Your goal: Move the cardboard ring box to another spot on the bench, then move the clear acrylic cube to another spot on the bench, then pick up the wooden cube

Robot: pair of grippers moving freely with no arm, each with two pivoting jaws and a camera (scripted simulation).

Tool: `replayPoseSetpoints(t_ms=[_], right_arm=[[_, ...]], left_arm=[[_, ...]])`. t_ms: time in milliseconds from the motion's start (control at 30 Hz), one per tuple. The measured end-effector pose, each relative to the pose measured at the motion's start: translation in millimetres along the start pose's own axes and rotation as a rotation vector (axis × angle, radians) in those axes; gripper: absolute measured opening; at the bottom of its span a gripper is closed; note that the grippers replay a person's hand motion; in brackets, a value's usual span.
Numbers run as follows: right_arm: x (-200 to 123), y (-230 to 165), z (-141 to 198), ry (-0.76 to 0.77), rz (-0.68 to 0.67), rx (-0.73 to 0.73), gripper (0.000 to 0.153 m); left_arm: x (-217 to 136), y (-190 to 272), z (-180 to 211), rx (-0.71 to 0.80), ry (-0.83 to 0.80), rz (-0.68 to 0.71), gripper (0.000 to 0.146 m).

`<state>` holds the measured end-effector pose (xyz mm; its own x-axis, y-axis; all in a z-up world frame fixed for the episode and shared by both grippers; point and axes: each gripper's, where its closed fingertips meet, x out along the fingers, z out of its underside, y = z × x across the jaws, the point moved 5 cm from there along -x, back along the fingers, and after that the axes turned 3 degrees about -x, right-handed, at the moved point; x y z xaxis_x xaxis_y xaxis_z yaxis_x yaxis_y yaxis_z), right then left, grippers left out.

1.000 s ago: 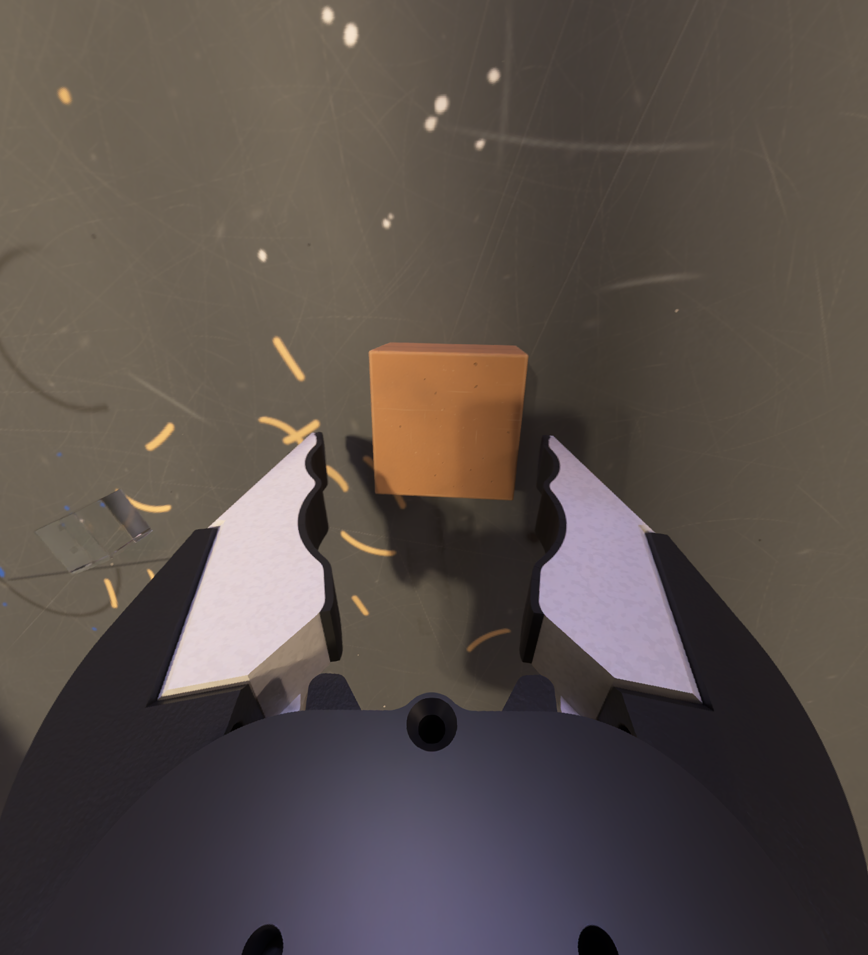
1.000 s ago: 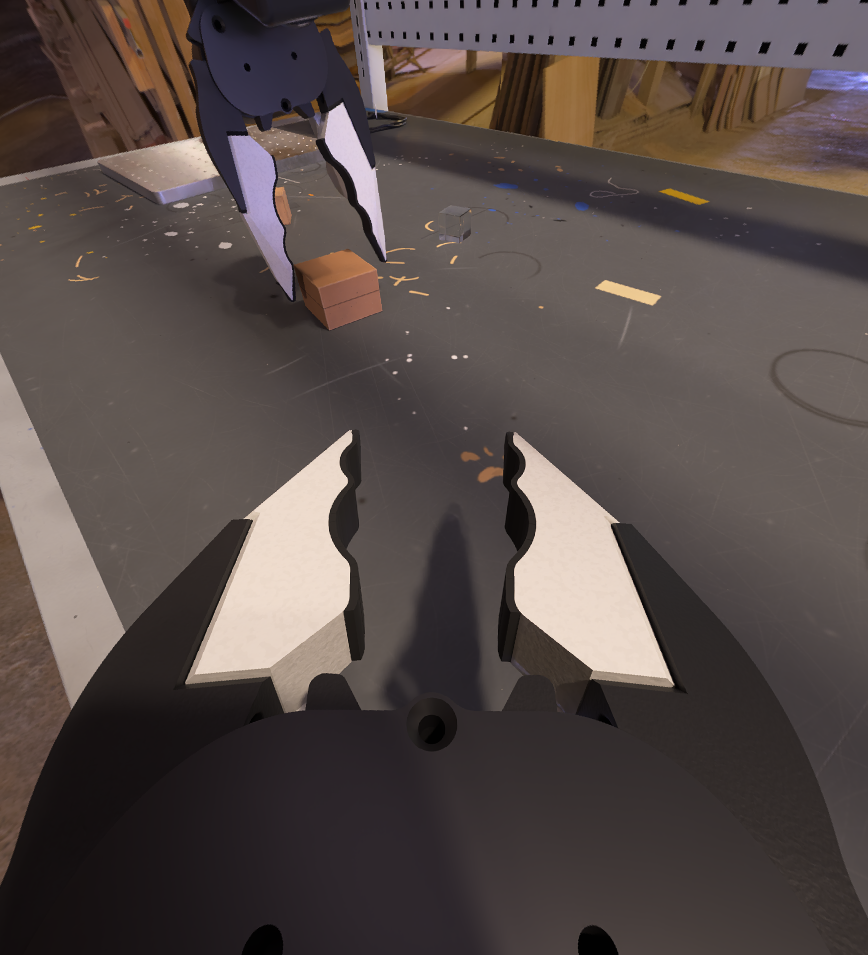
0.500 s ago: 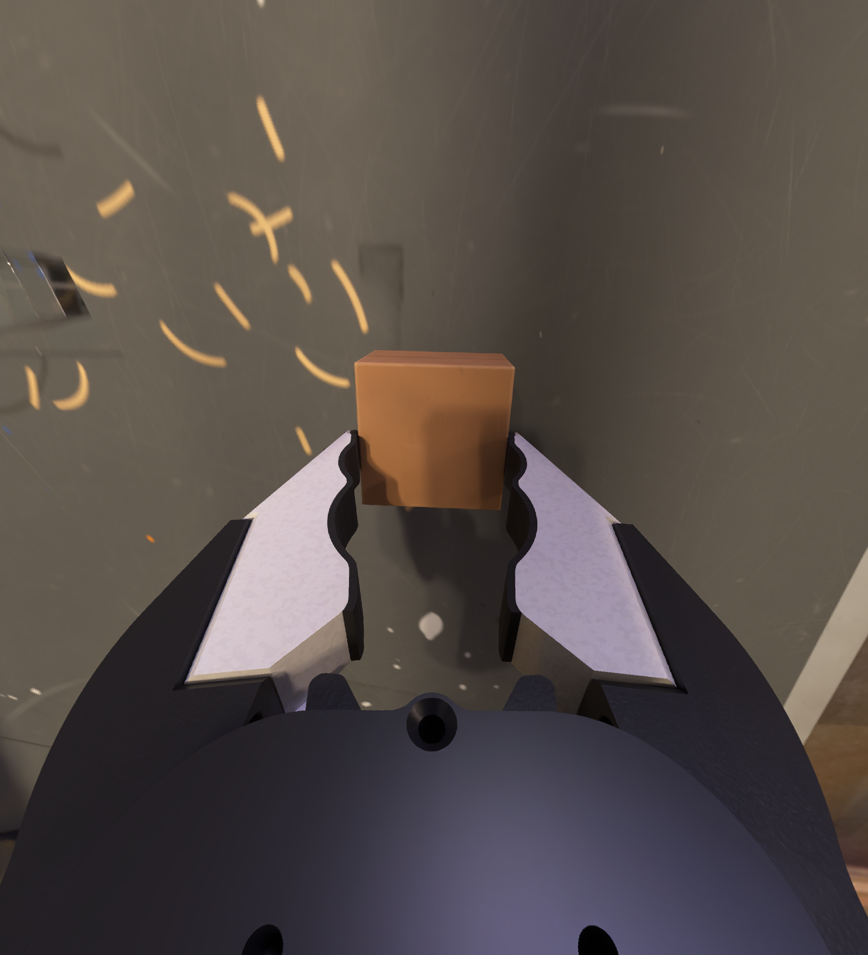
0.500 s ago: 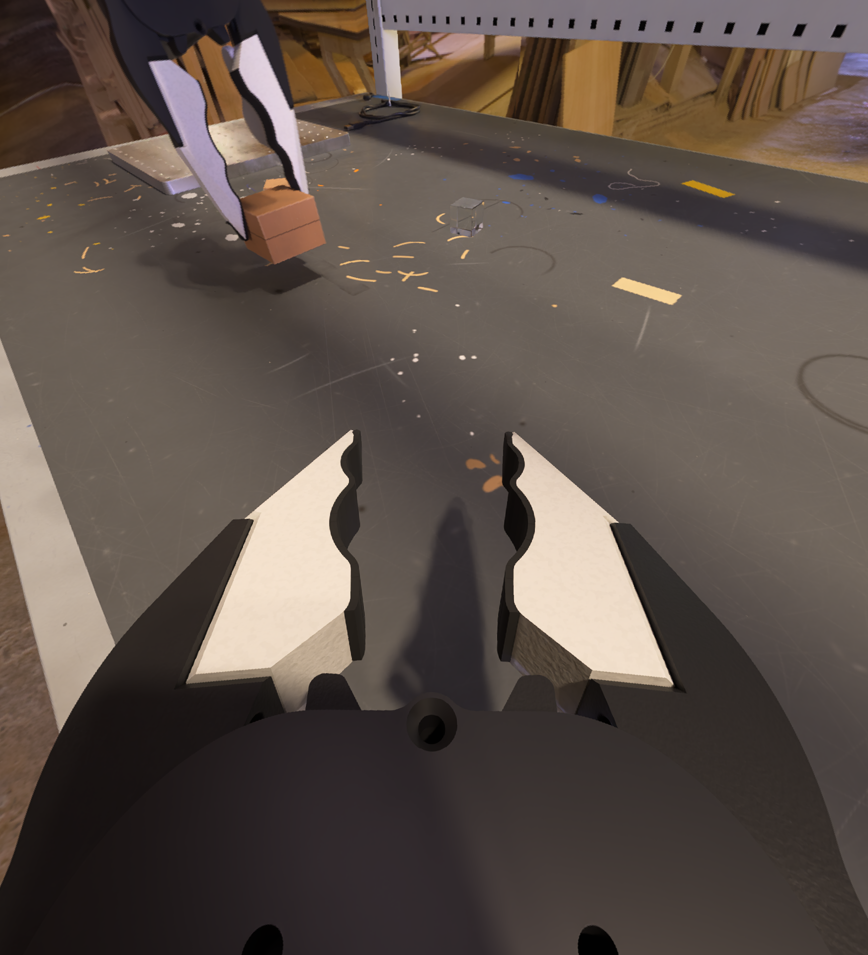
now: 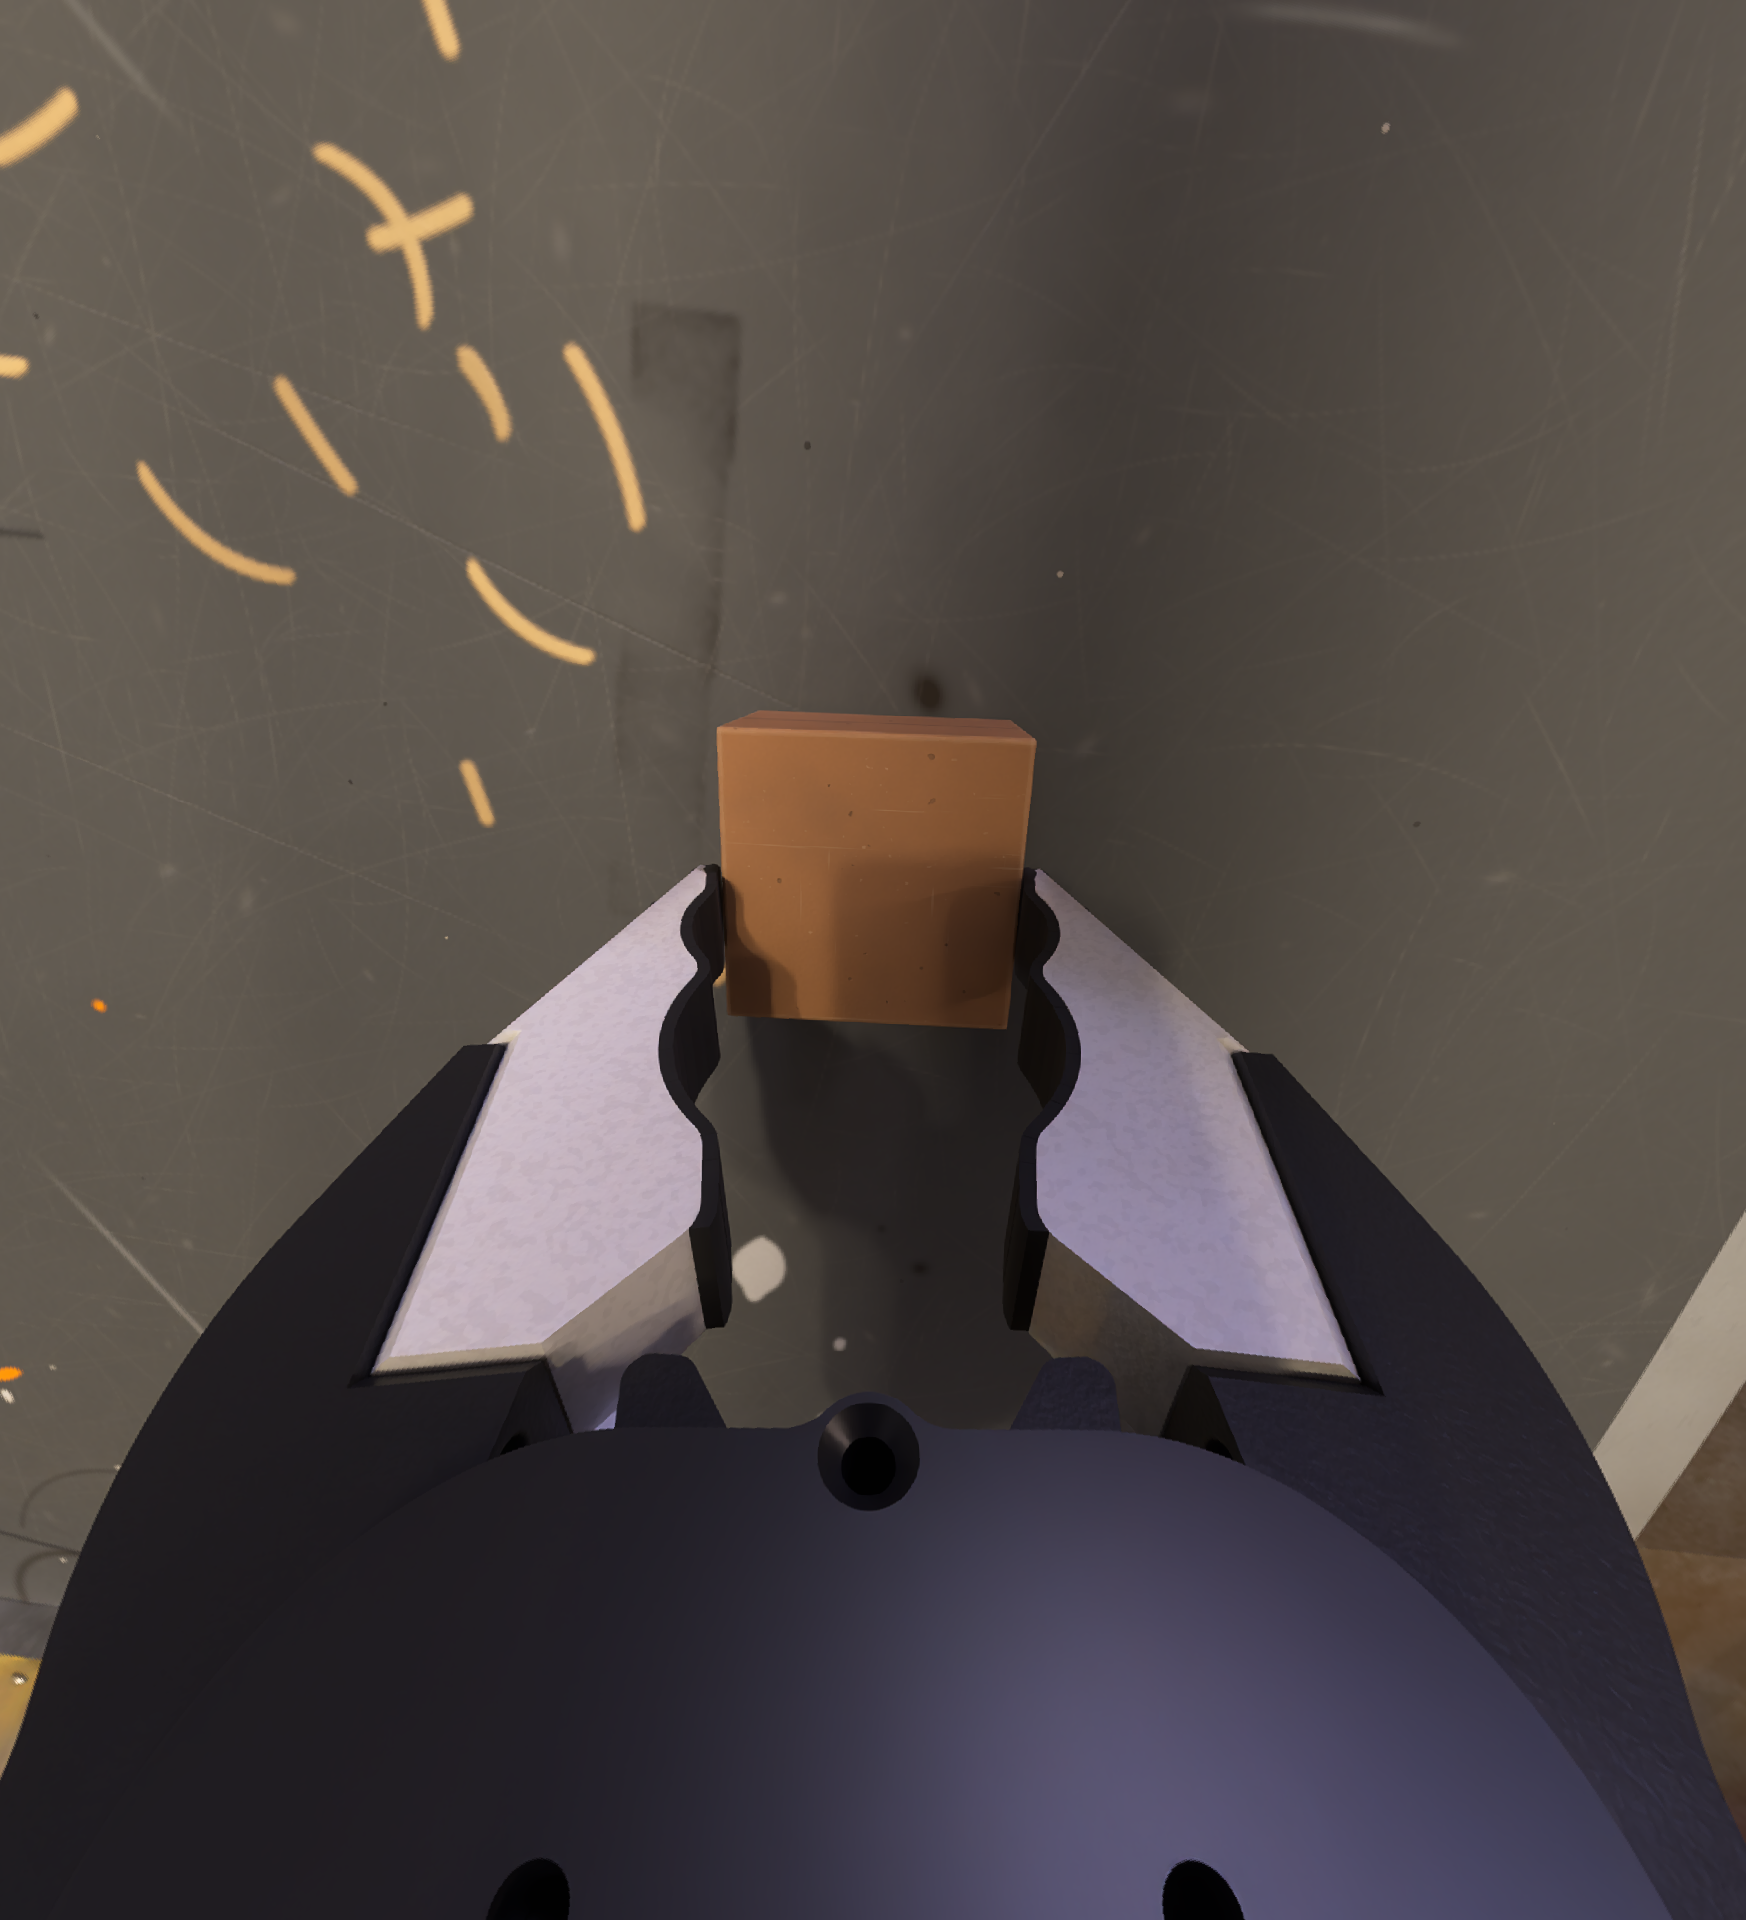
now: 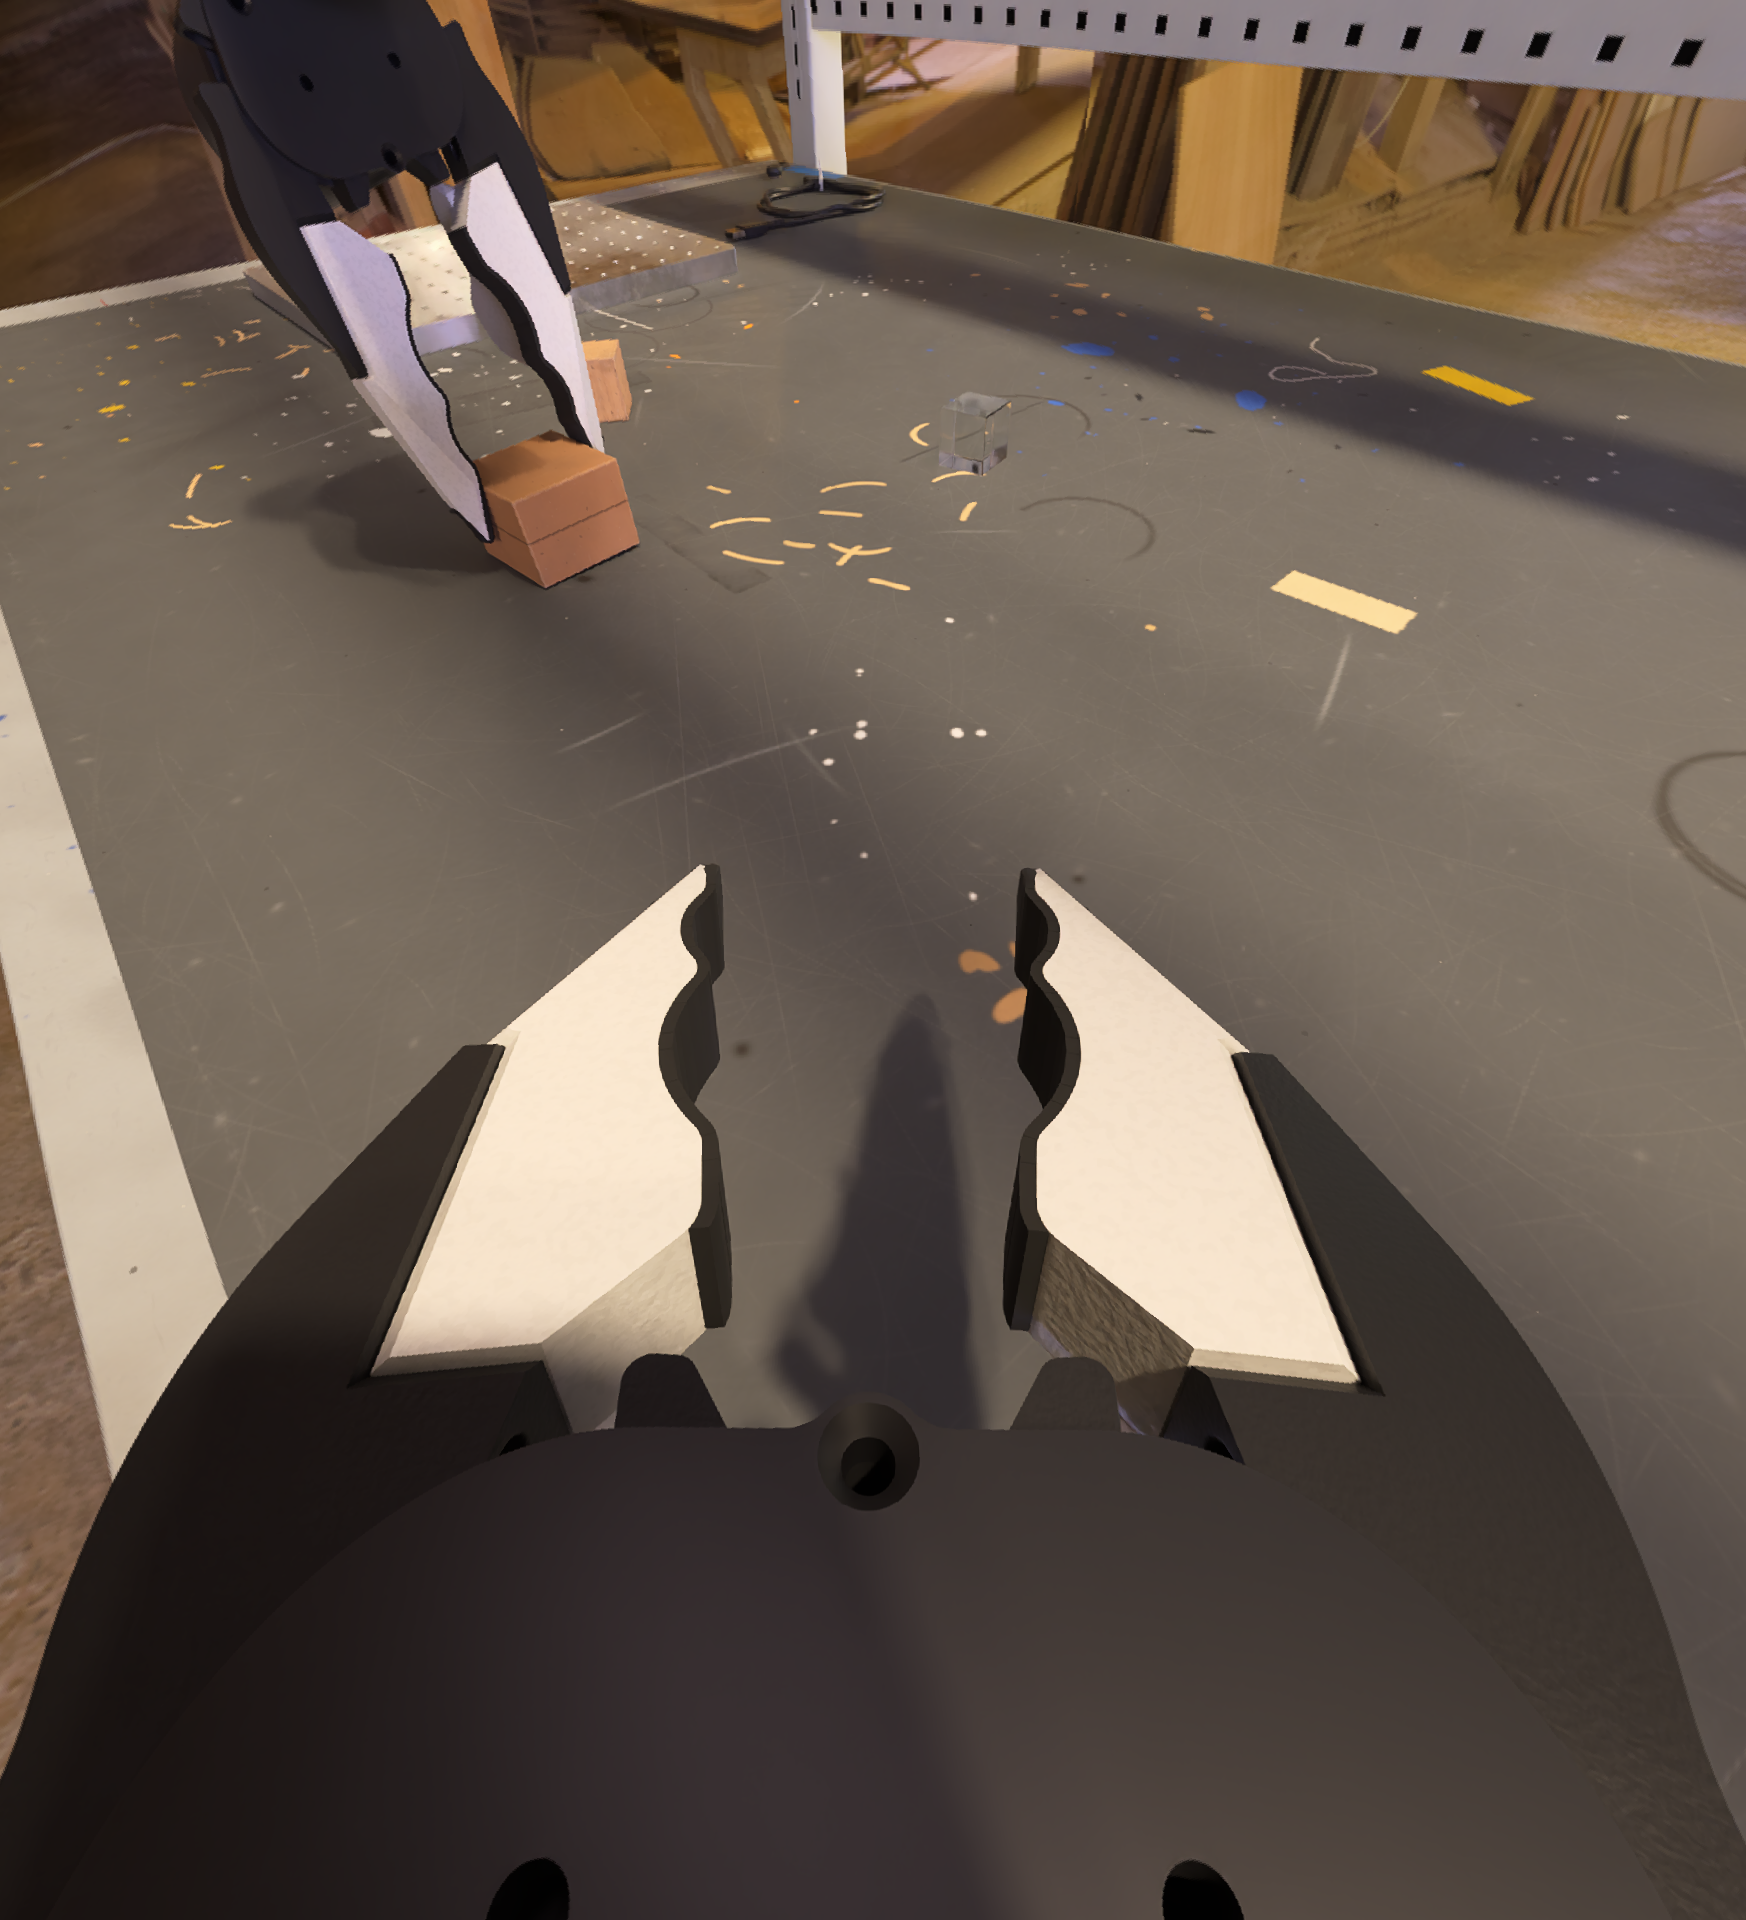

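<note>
The cardboard ring box [image 5: 874, 790] is a small brown box with a lid seam. My left gripper [image 5: 869, 878] is shut on it, one fingertip on each side. In the right wrist view the left gripper [image 6: 536, 488] holds the box [image 6: 578, 530] slightly tilted, at or just above the dark bench at the far left. The wooden cube [image 6: 607, 379] sits just behind it. The clear acrylic cube [image 6: 975, 431] stands to the right of them among orange shavings. My right gripper [image 6: 869, 883] is open and empty, low over the near bench.
A perforated metal plate [image 6: 630, 249] and a black cable [image 6: 817, 197] lie at the back. The bench's pale edge strip [image 6: 48, 935] runs along the left. A yellow tape strip [image 6: 1342, 601] lies to the right. A white shelf post [image 6: 817, 83] stands behind.
My left gripper closed on the ring box, lifted it, carried it left toward the bench edge, and has come down low again. The right gripper has barely moved.
</note>
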<state>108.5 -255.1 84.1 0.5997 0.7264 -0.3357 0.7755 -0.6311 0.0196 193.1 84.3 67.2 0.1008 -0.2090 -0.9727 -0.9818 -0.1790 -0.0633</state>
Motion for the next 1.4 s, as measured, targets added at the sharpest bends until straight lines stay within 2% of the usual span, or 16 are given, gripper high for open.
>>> replayPoseSetpoints(t_ms=[67, 133, 200, 300, 400, 633, 767, 967, 1000, 1067, 1200, 1400], right_arm=[[-0.3, 0.2, 0.1, -0.001, 0.000, 0.001, 0.057], [-0.9, 0.5, 0.0, -0.002, 0.001, 0.000, 0.057], [-2.1, 1.1, 0.1, -0.001, 0.005, 0.000, 0.057], [-4.3, 1.1, 0.5, 0.006, 0.011, 0.008, 0.057], [-5.6, -0.6, 1.1, 0.012, 0.013, 0.012, 0.057], [-8.0, -4.5, 4.0, 0.021, 0.024, 0.028, 0.057], [-10.0, -3.9, 3.4, 0.032, 0.034, 0.038, 0.056], [-8.8, -3.7, 3.6, 0.033, 0.033, 0.049, 0.056], [-8.3, -3.8, 3.3, 0.033, 0.031, 0.049, 0.056], [-7.2, -3.7, 3.1, 0.030, 0.027, 0.047, 0.056], [-6.5, -3.5, 2.6, 0.025, 0.023, 0.041, 0.056], [-3.2, -3.1, 0.9, 0.027, 0.006, 0.032, 0.056]], left_arm=[[-0.7, -0.3, -0.2, 0.007, 0.001, 0.005, 0.057], [-8.8, -2.4, -5.9, 0.001, 0.046, 0.024, 0.085], [-22.6, -9.9, -16.8, -0.007, 0.124, 0.032, 0.092], [-40.4, -37.3, -37.7, -0.036, 0.221, -0.023, 0.095], [-41.4, -73.9, -56.6, -0.083, 0.232, -0.034, 0.095], [-5.9, -152.6, -80.7, -0.140, 0.065, -0.076, 0.091], [15.9, -173.3, -82.9, -0.157, -0.023, -0.044, 0.084], [32.8, -182.4, -90.0, -0.161, -0.061, -0.008, 0.057], [34.5, -182.4, -91.4, -0.158, -0.063, -0.008, 0.051], [35.3, -181.4, -93.1, -0.147, -0.068, -0.014, 0.027], [15.0, -170.1, -90.0, -0.097, -0.064, -0.018, 0.027], [-50.8, -142.0, -64.4, -0.057, -0.054, -0.068, 0.027]])
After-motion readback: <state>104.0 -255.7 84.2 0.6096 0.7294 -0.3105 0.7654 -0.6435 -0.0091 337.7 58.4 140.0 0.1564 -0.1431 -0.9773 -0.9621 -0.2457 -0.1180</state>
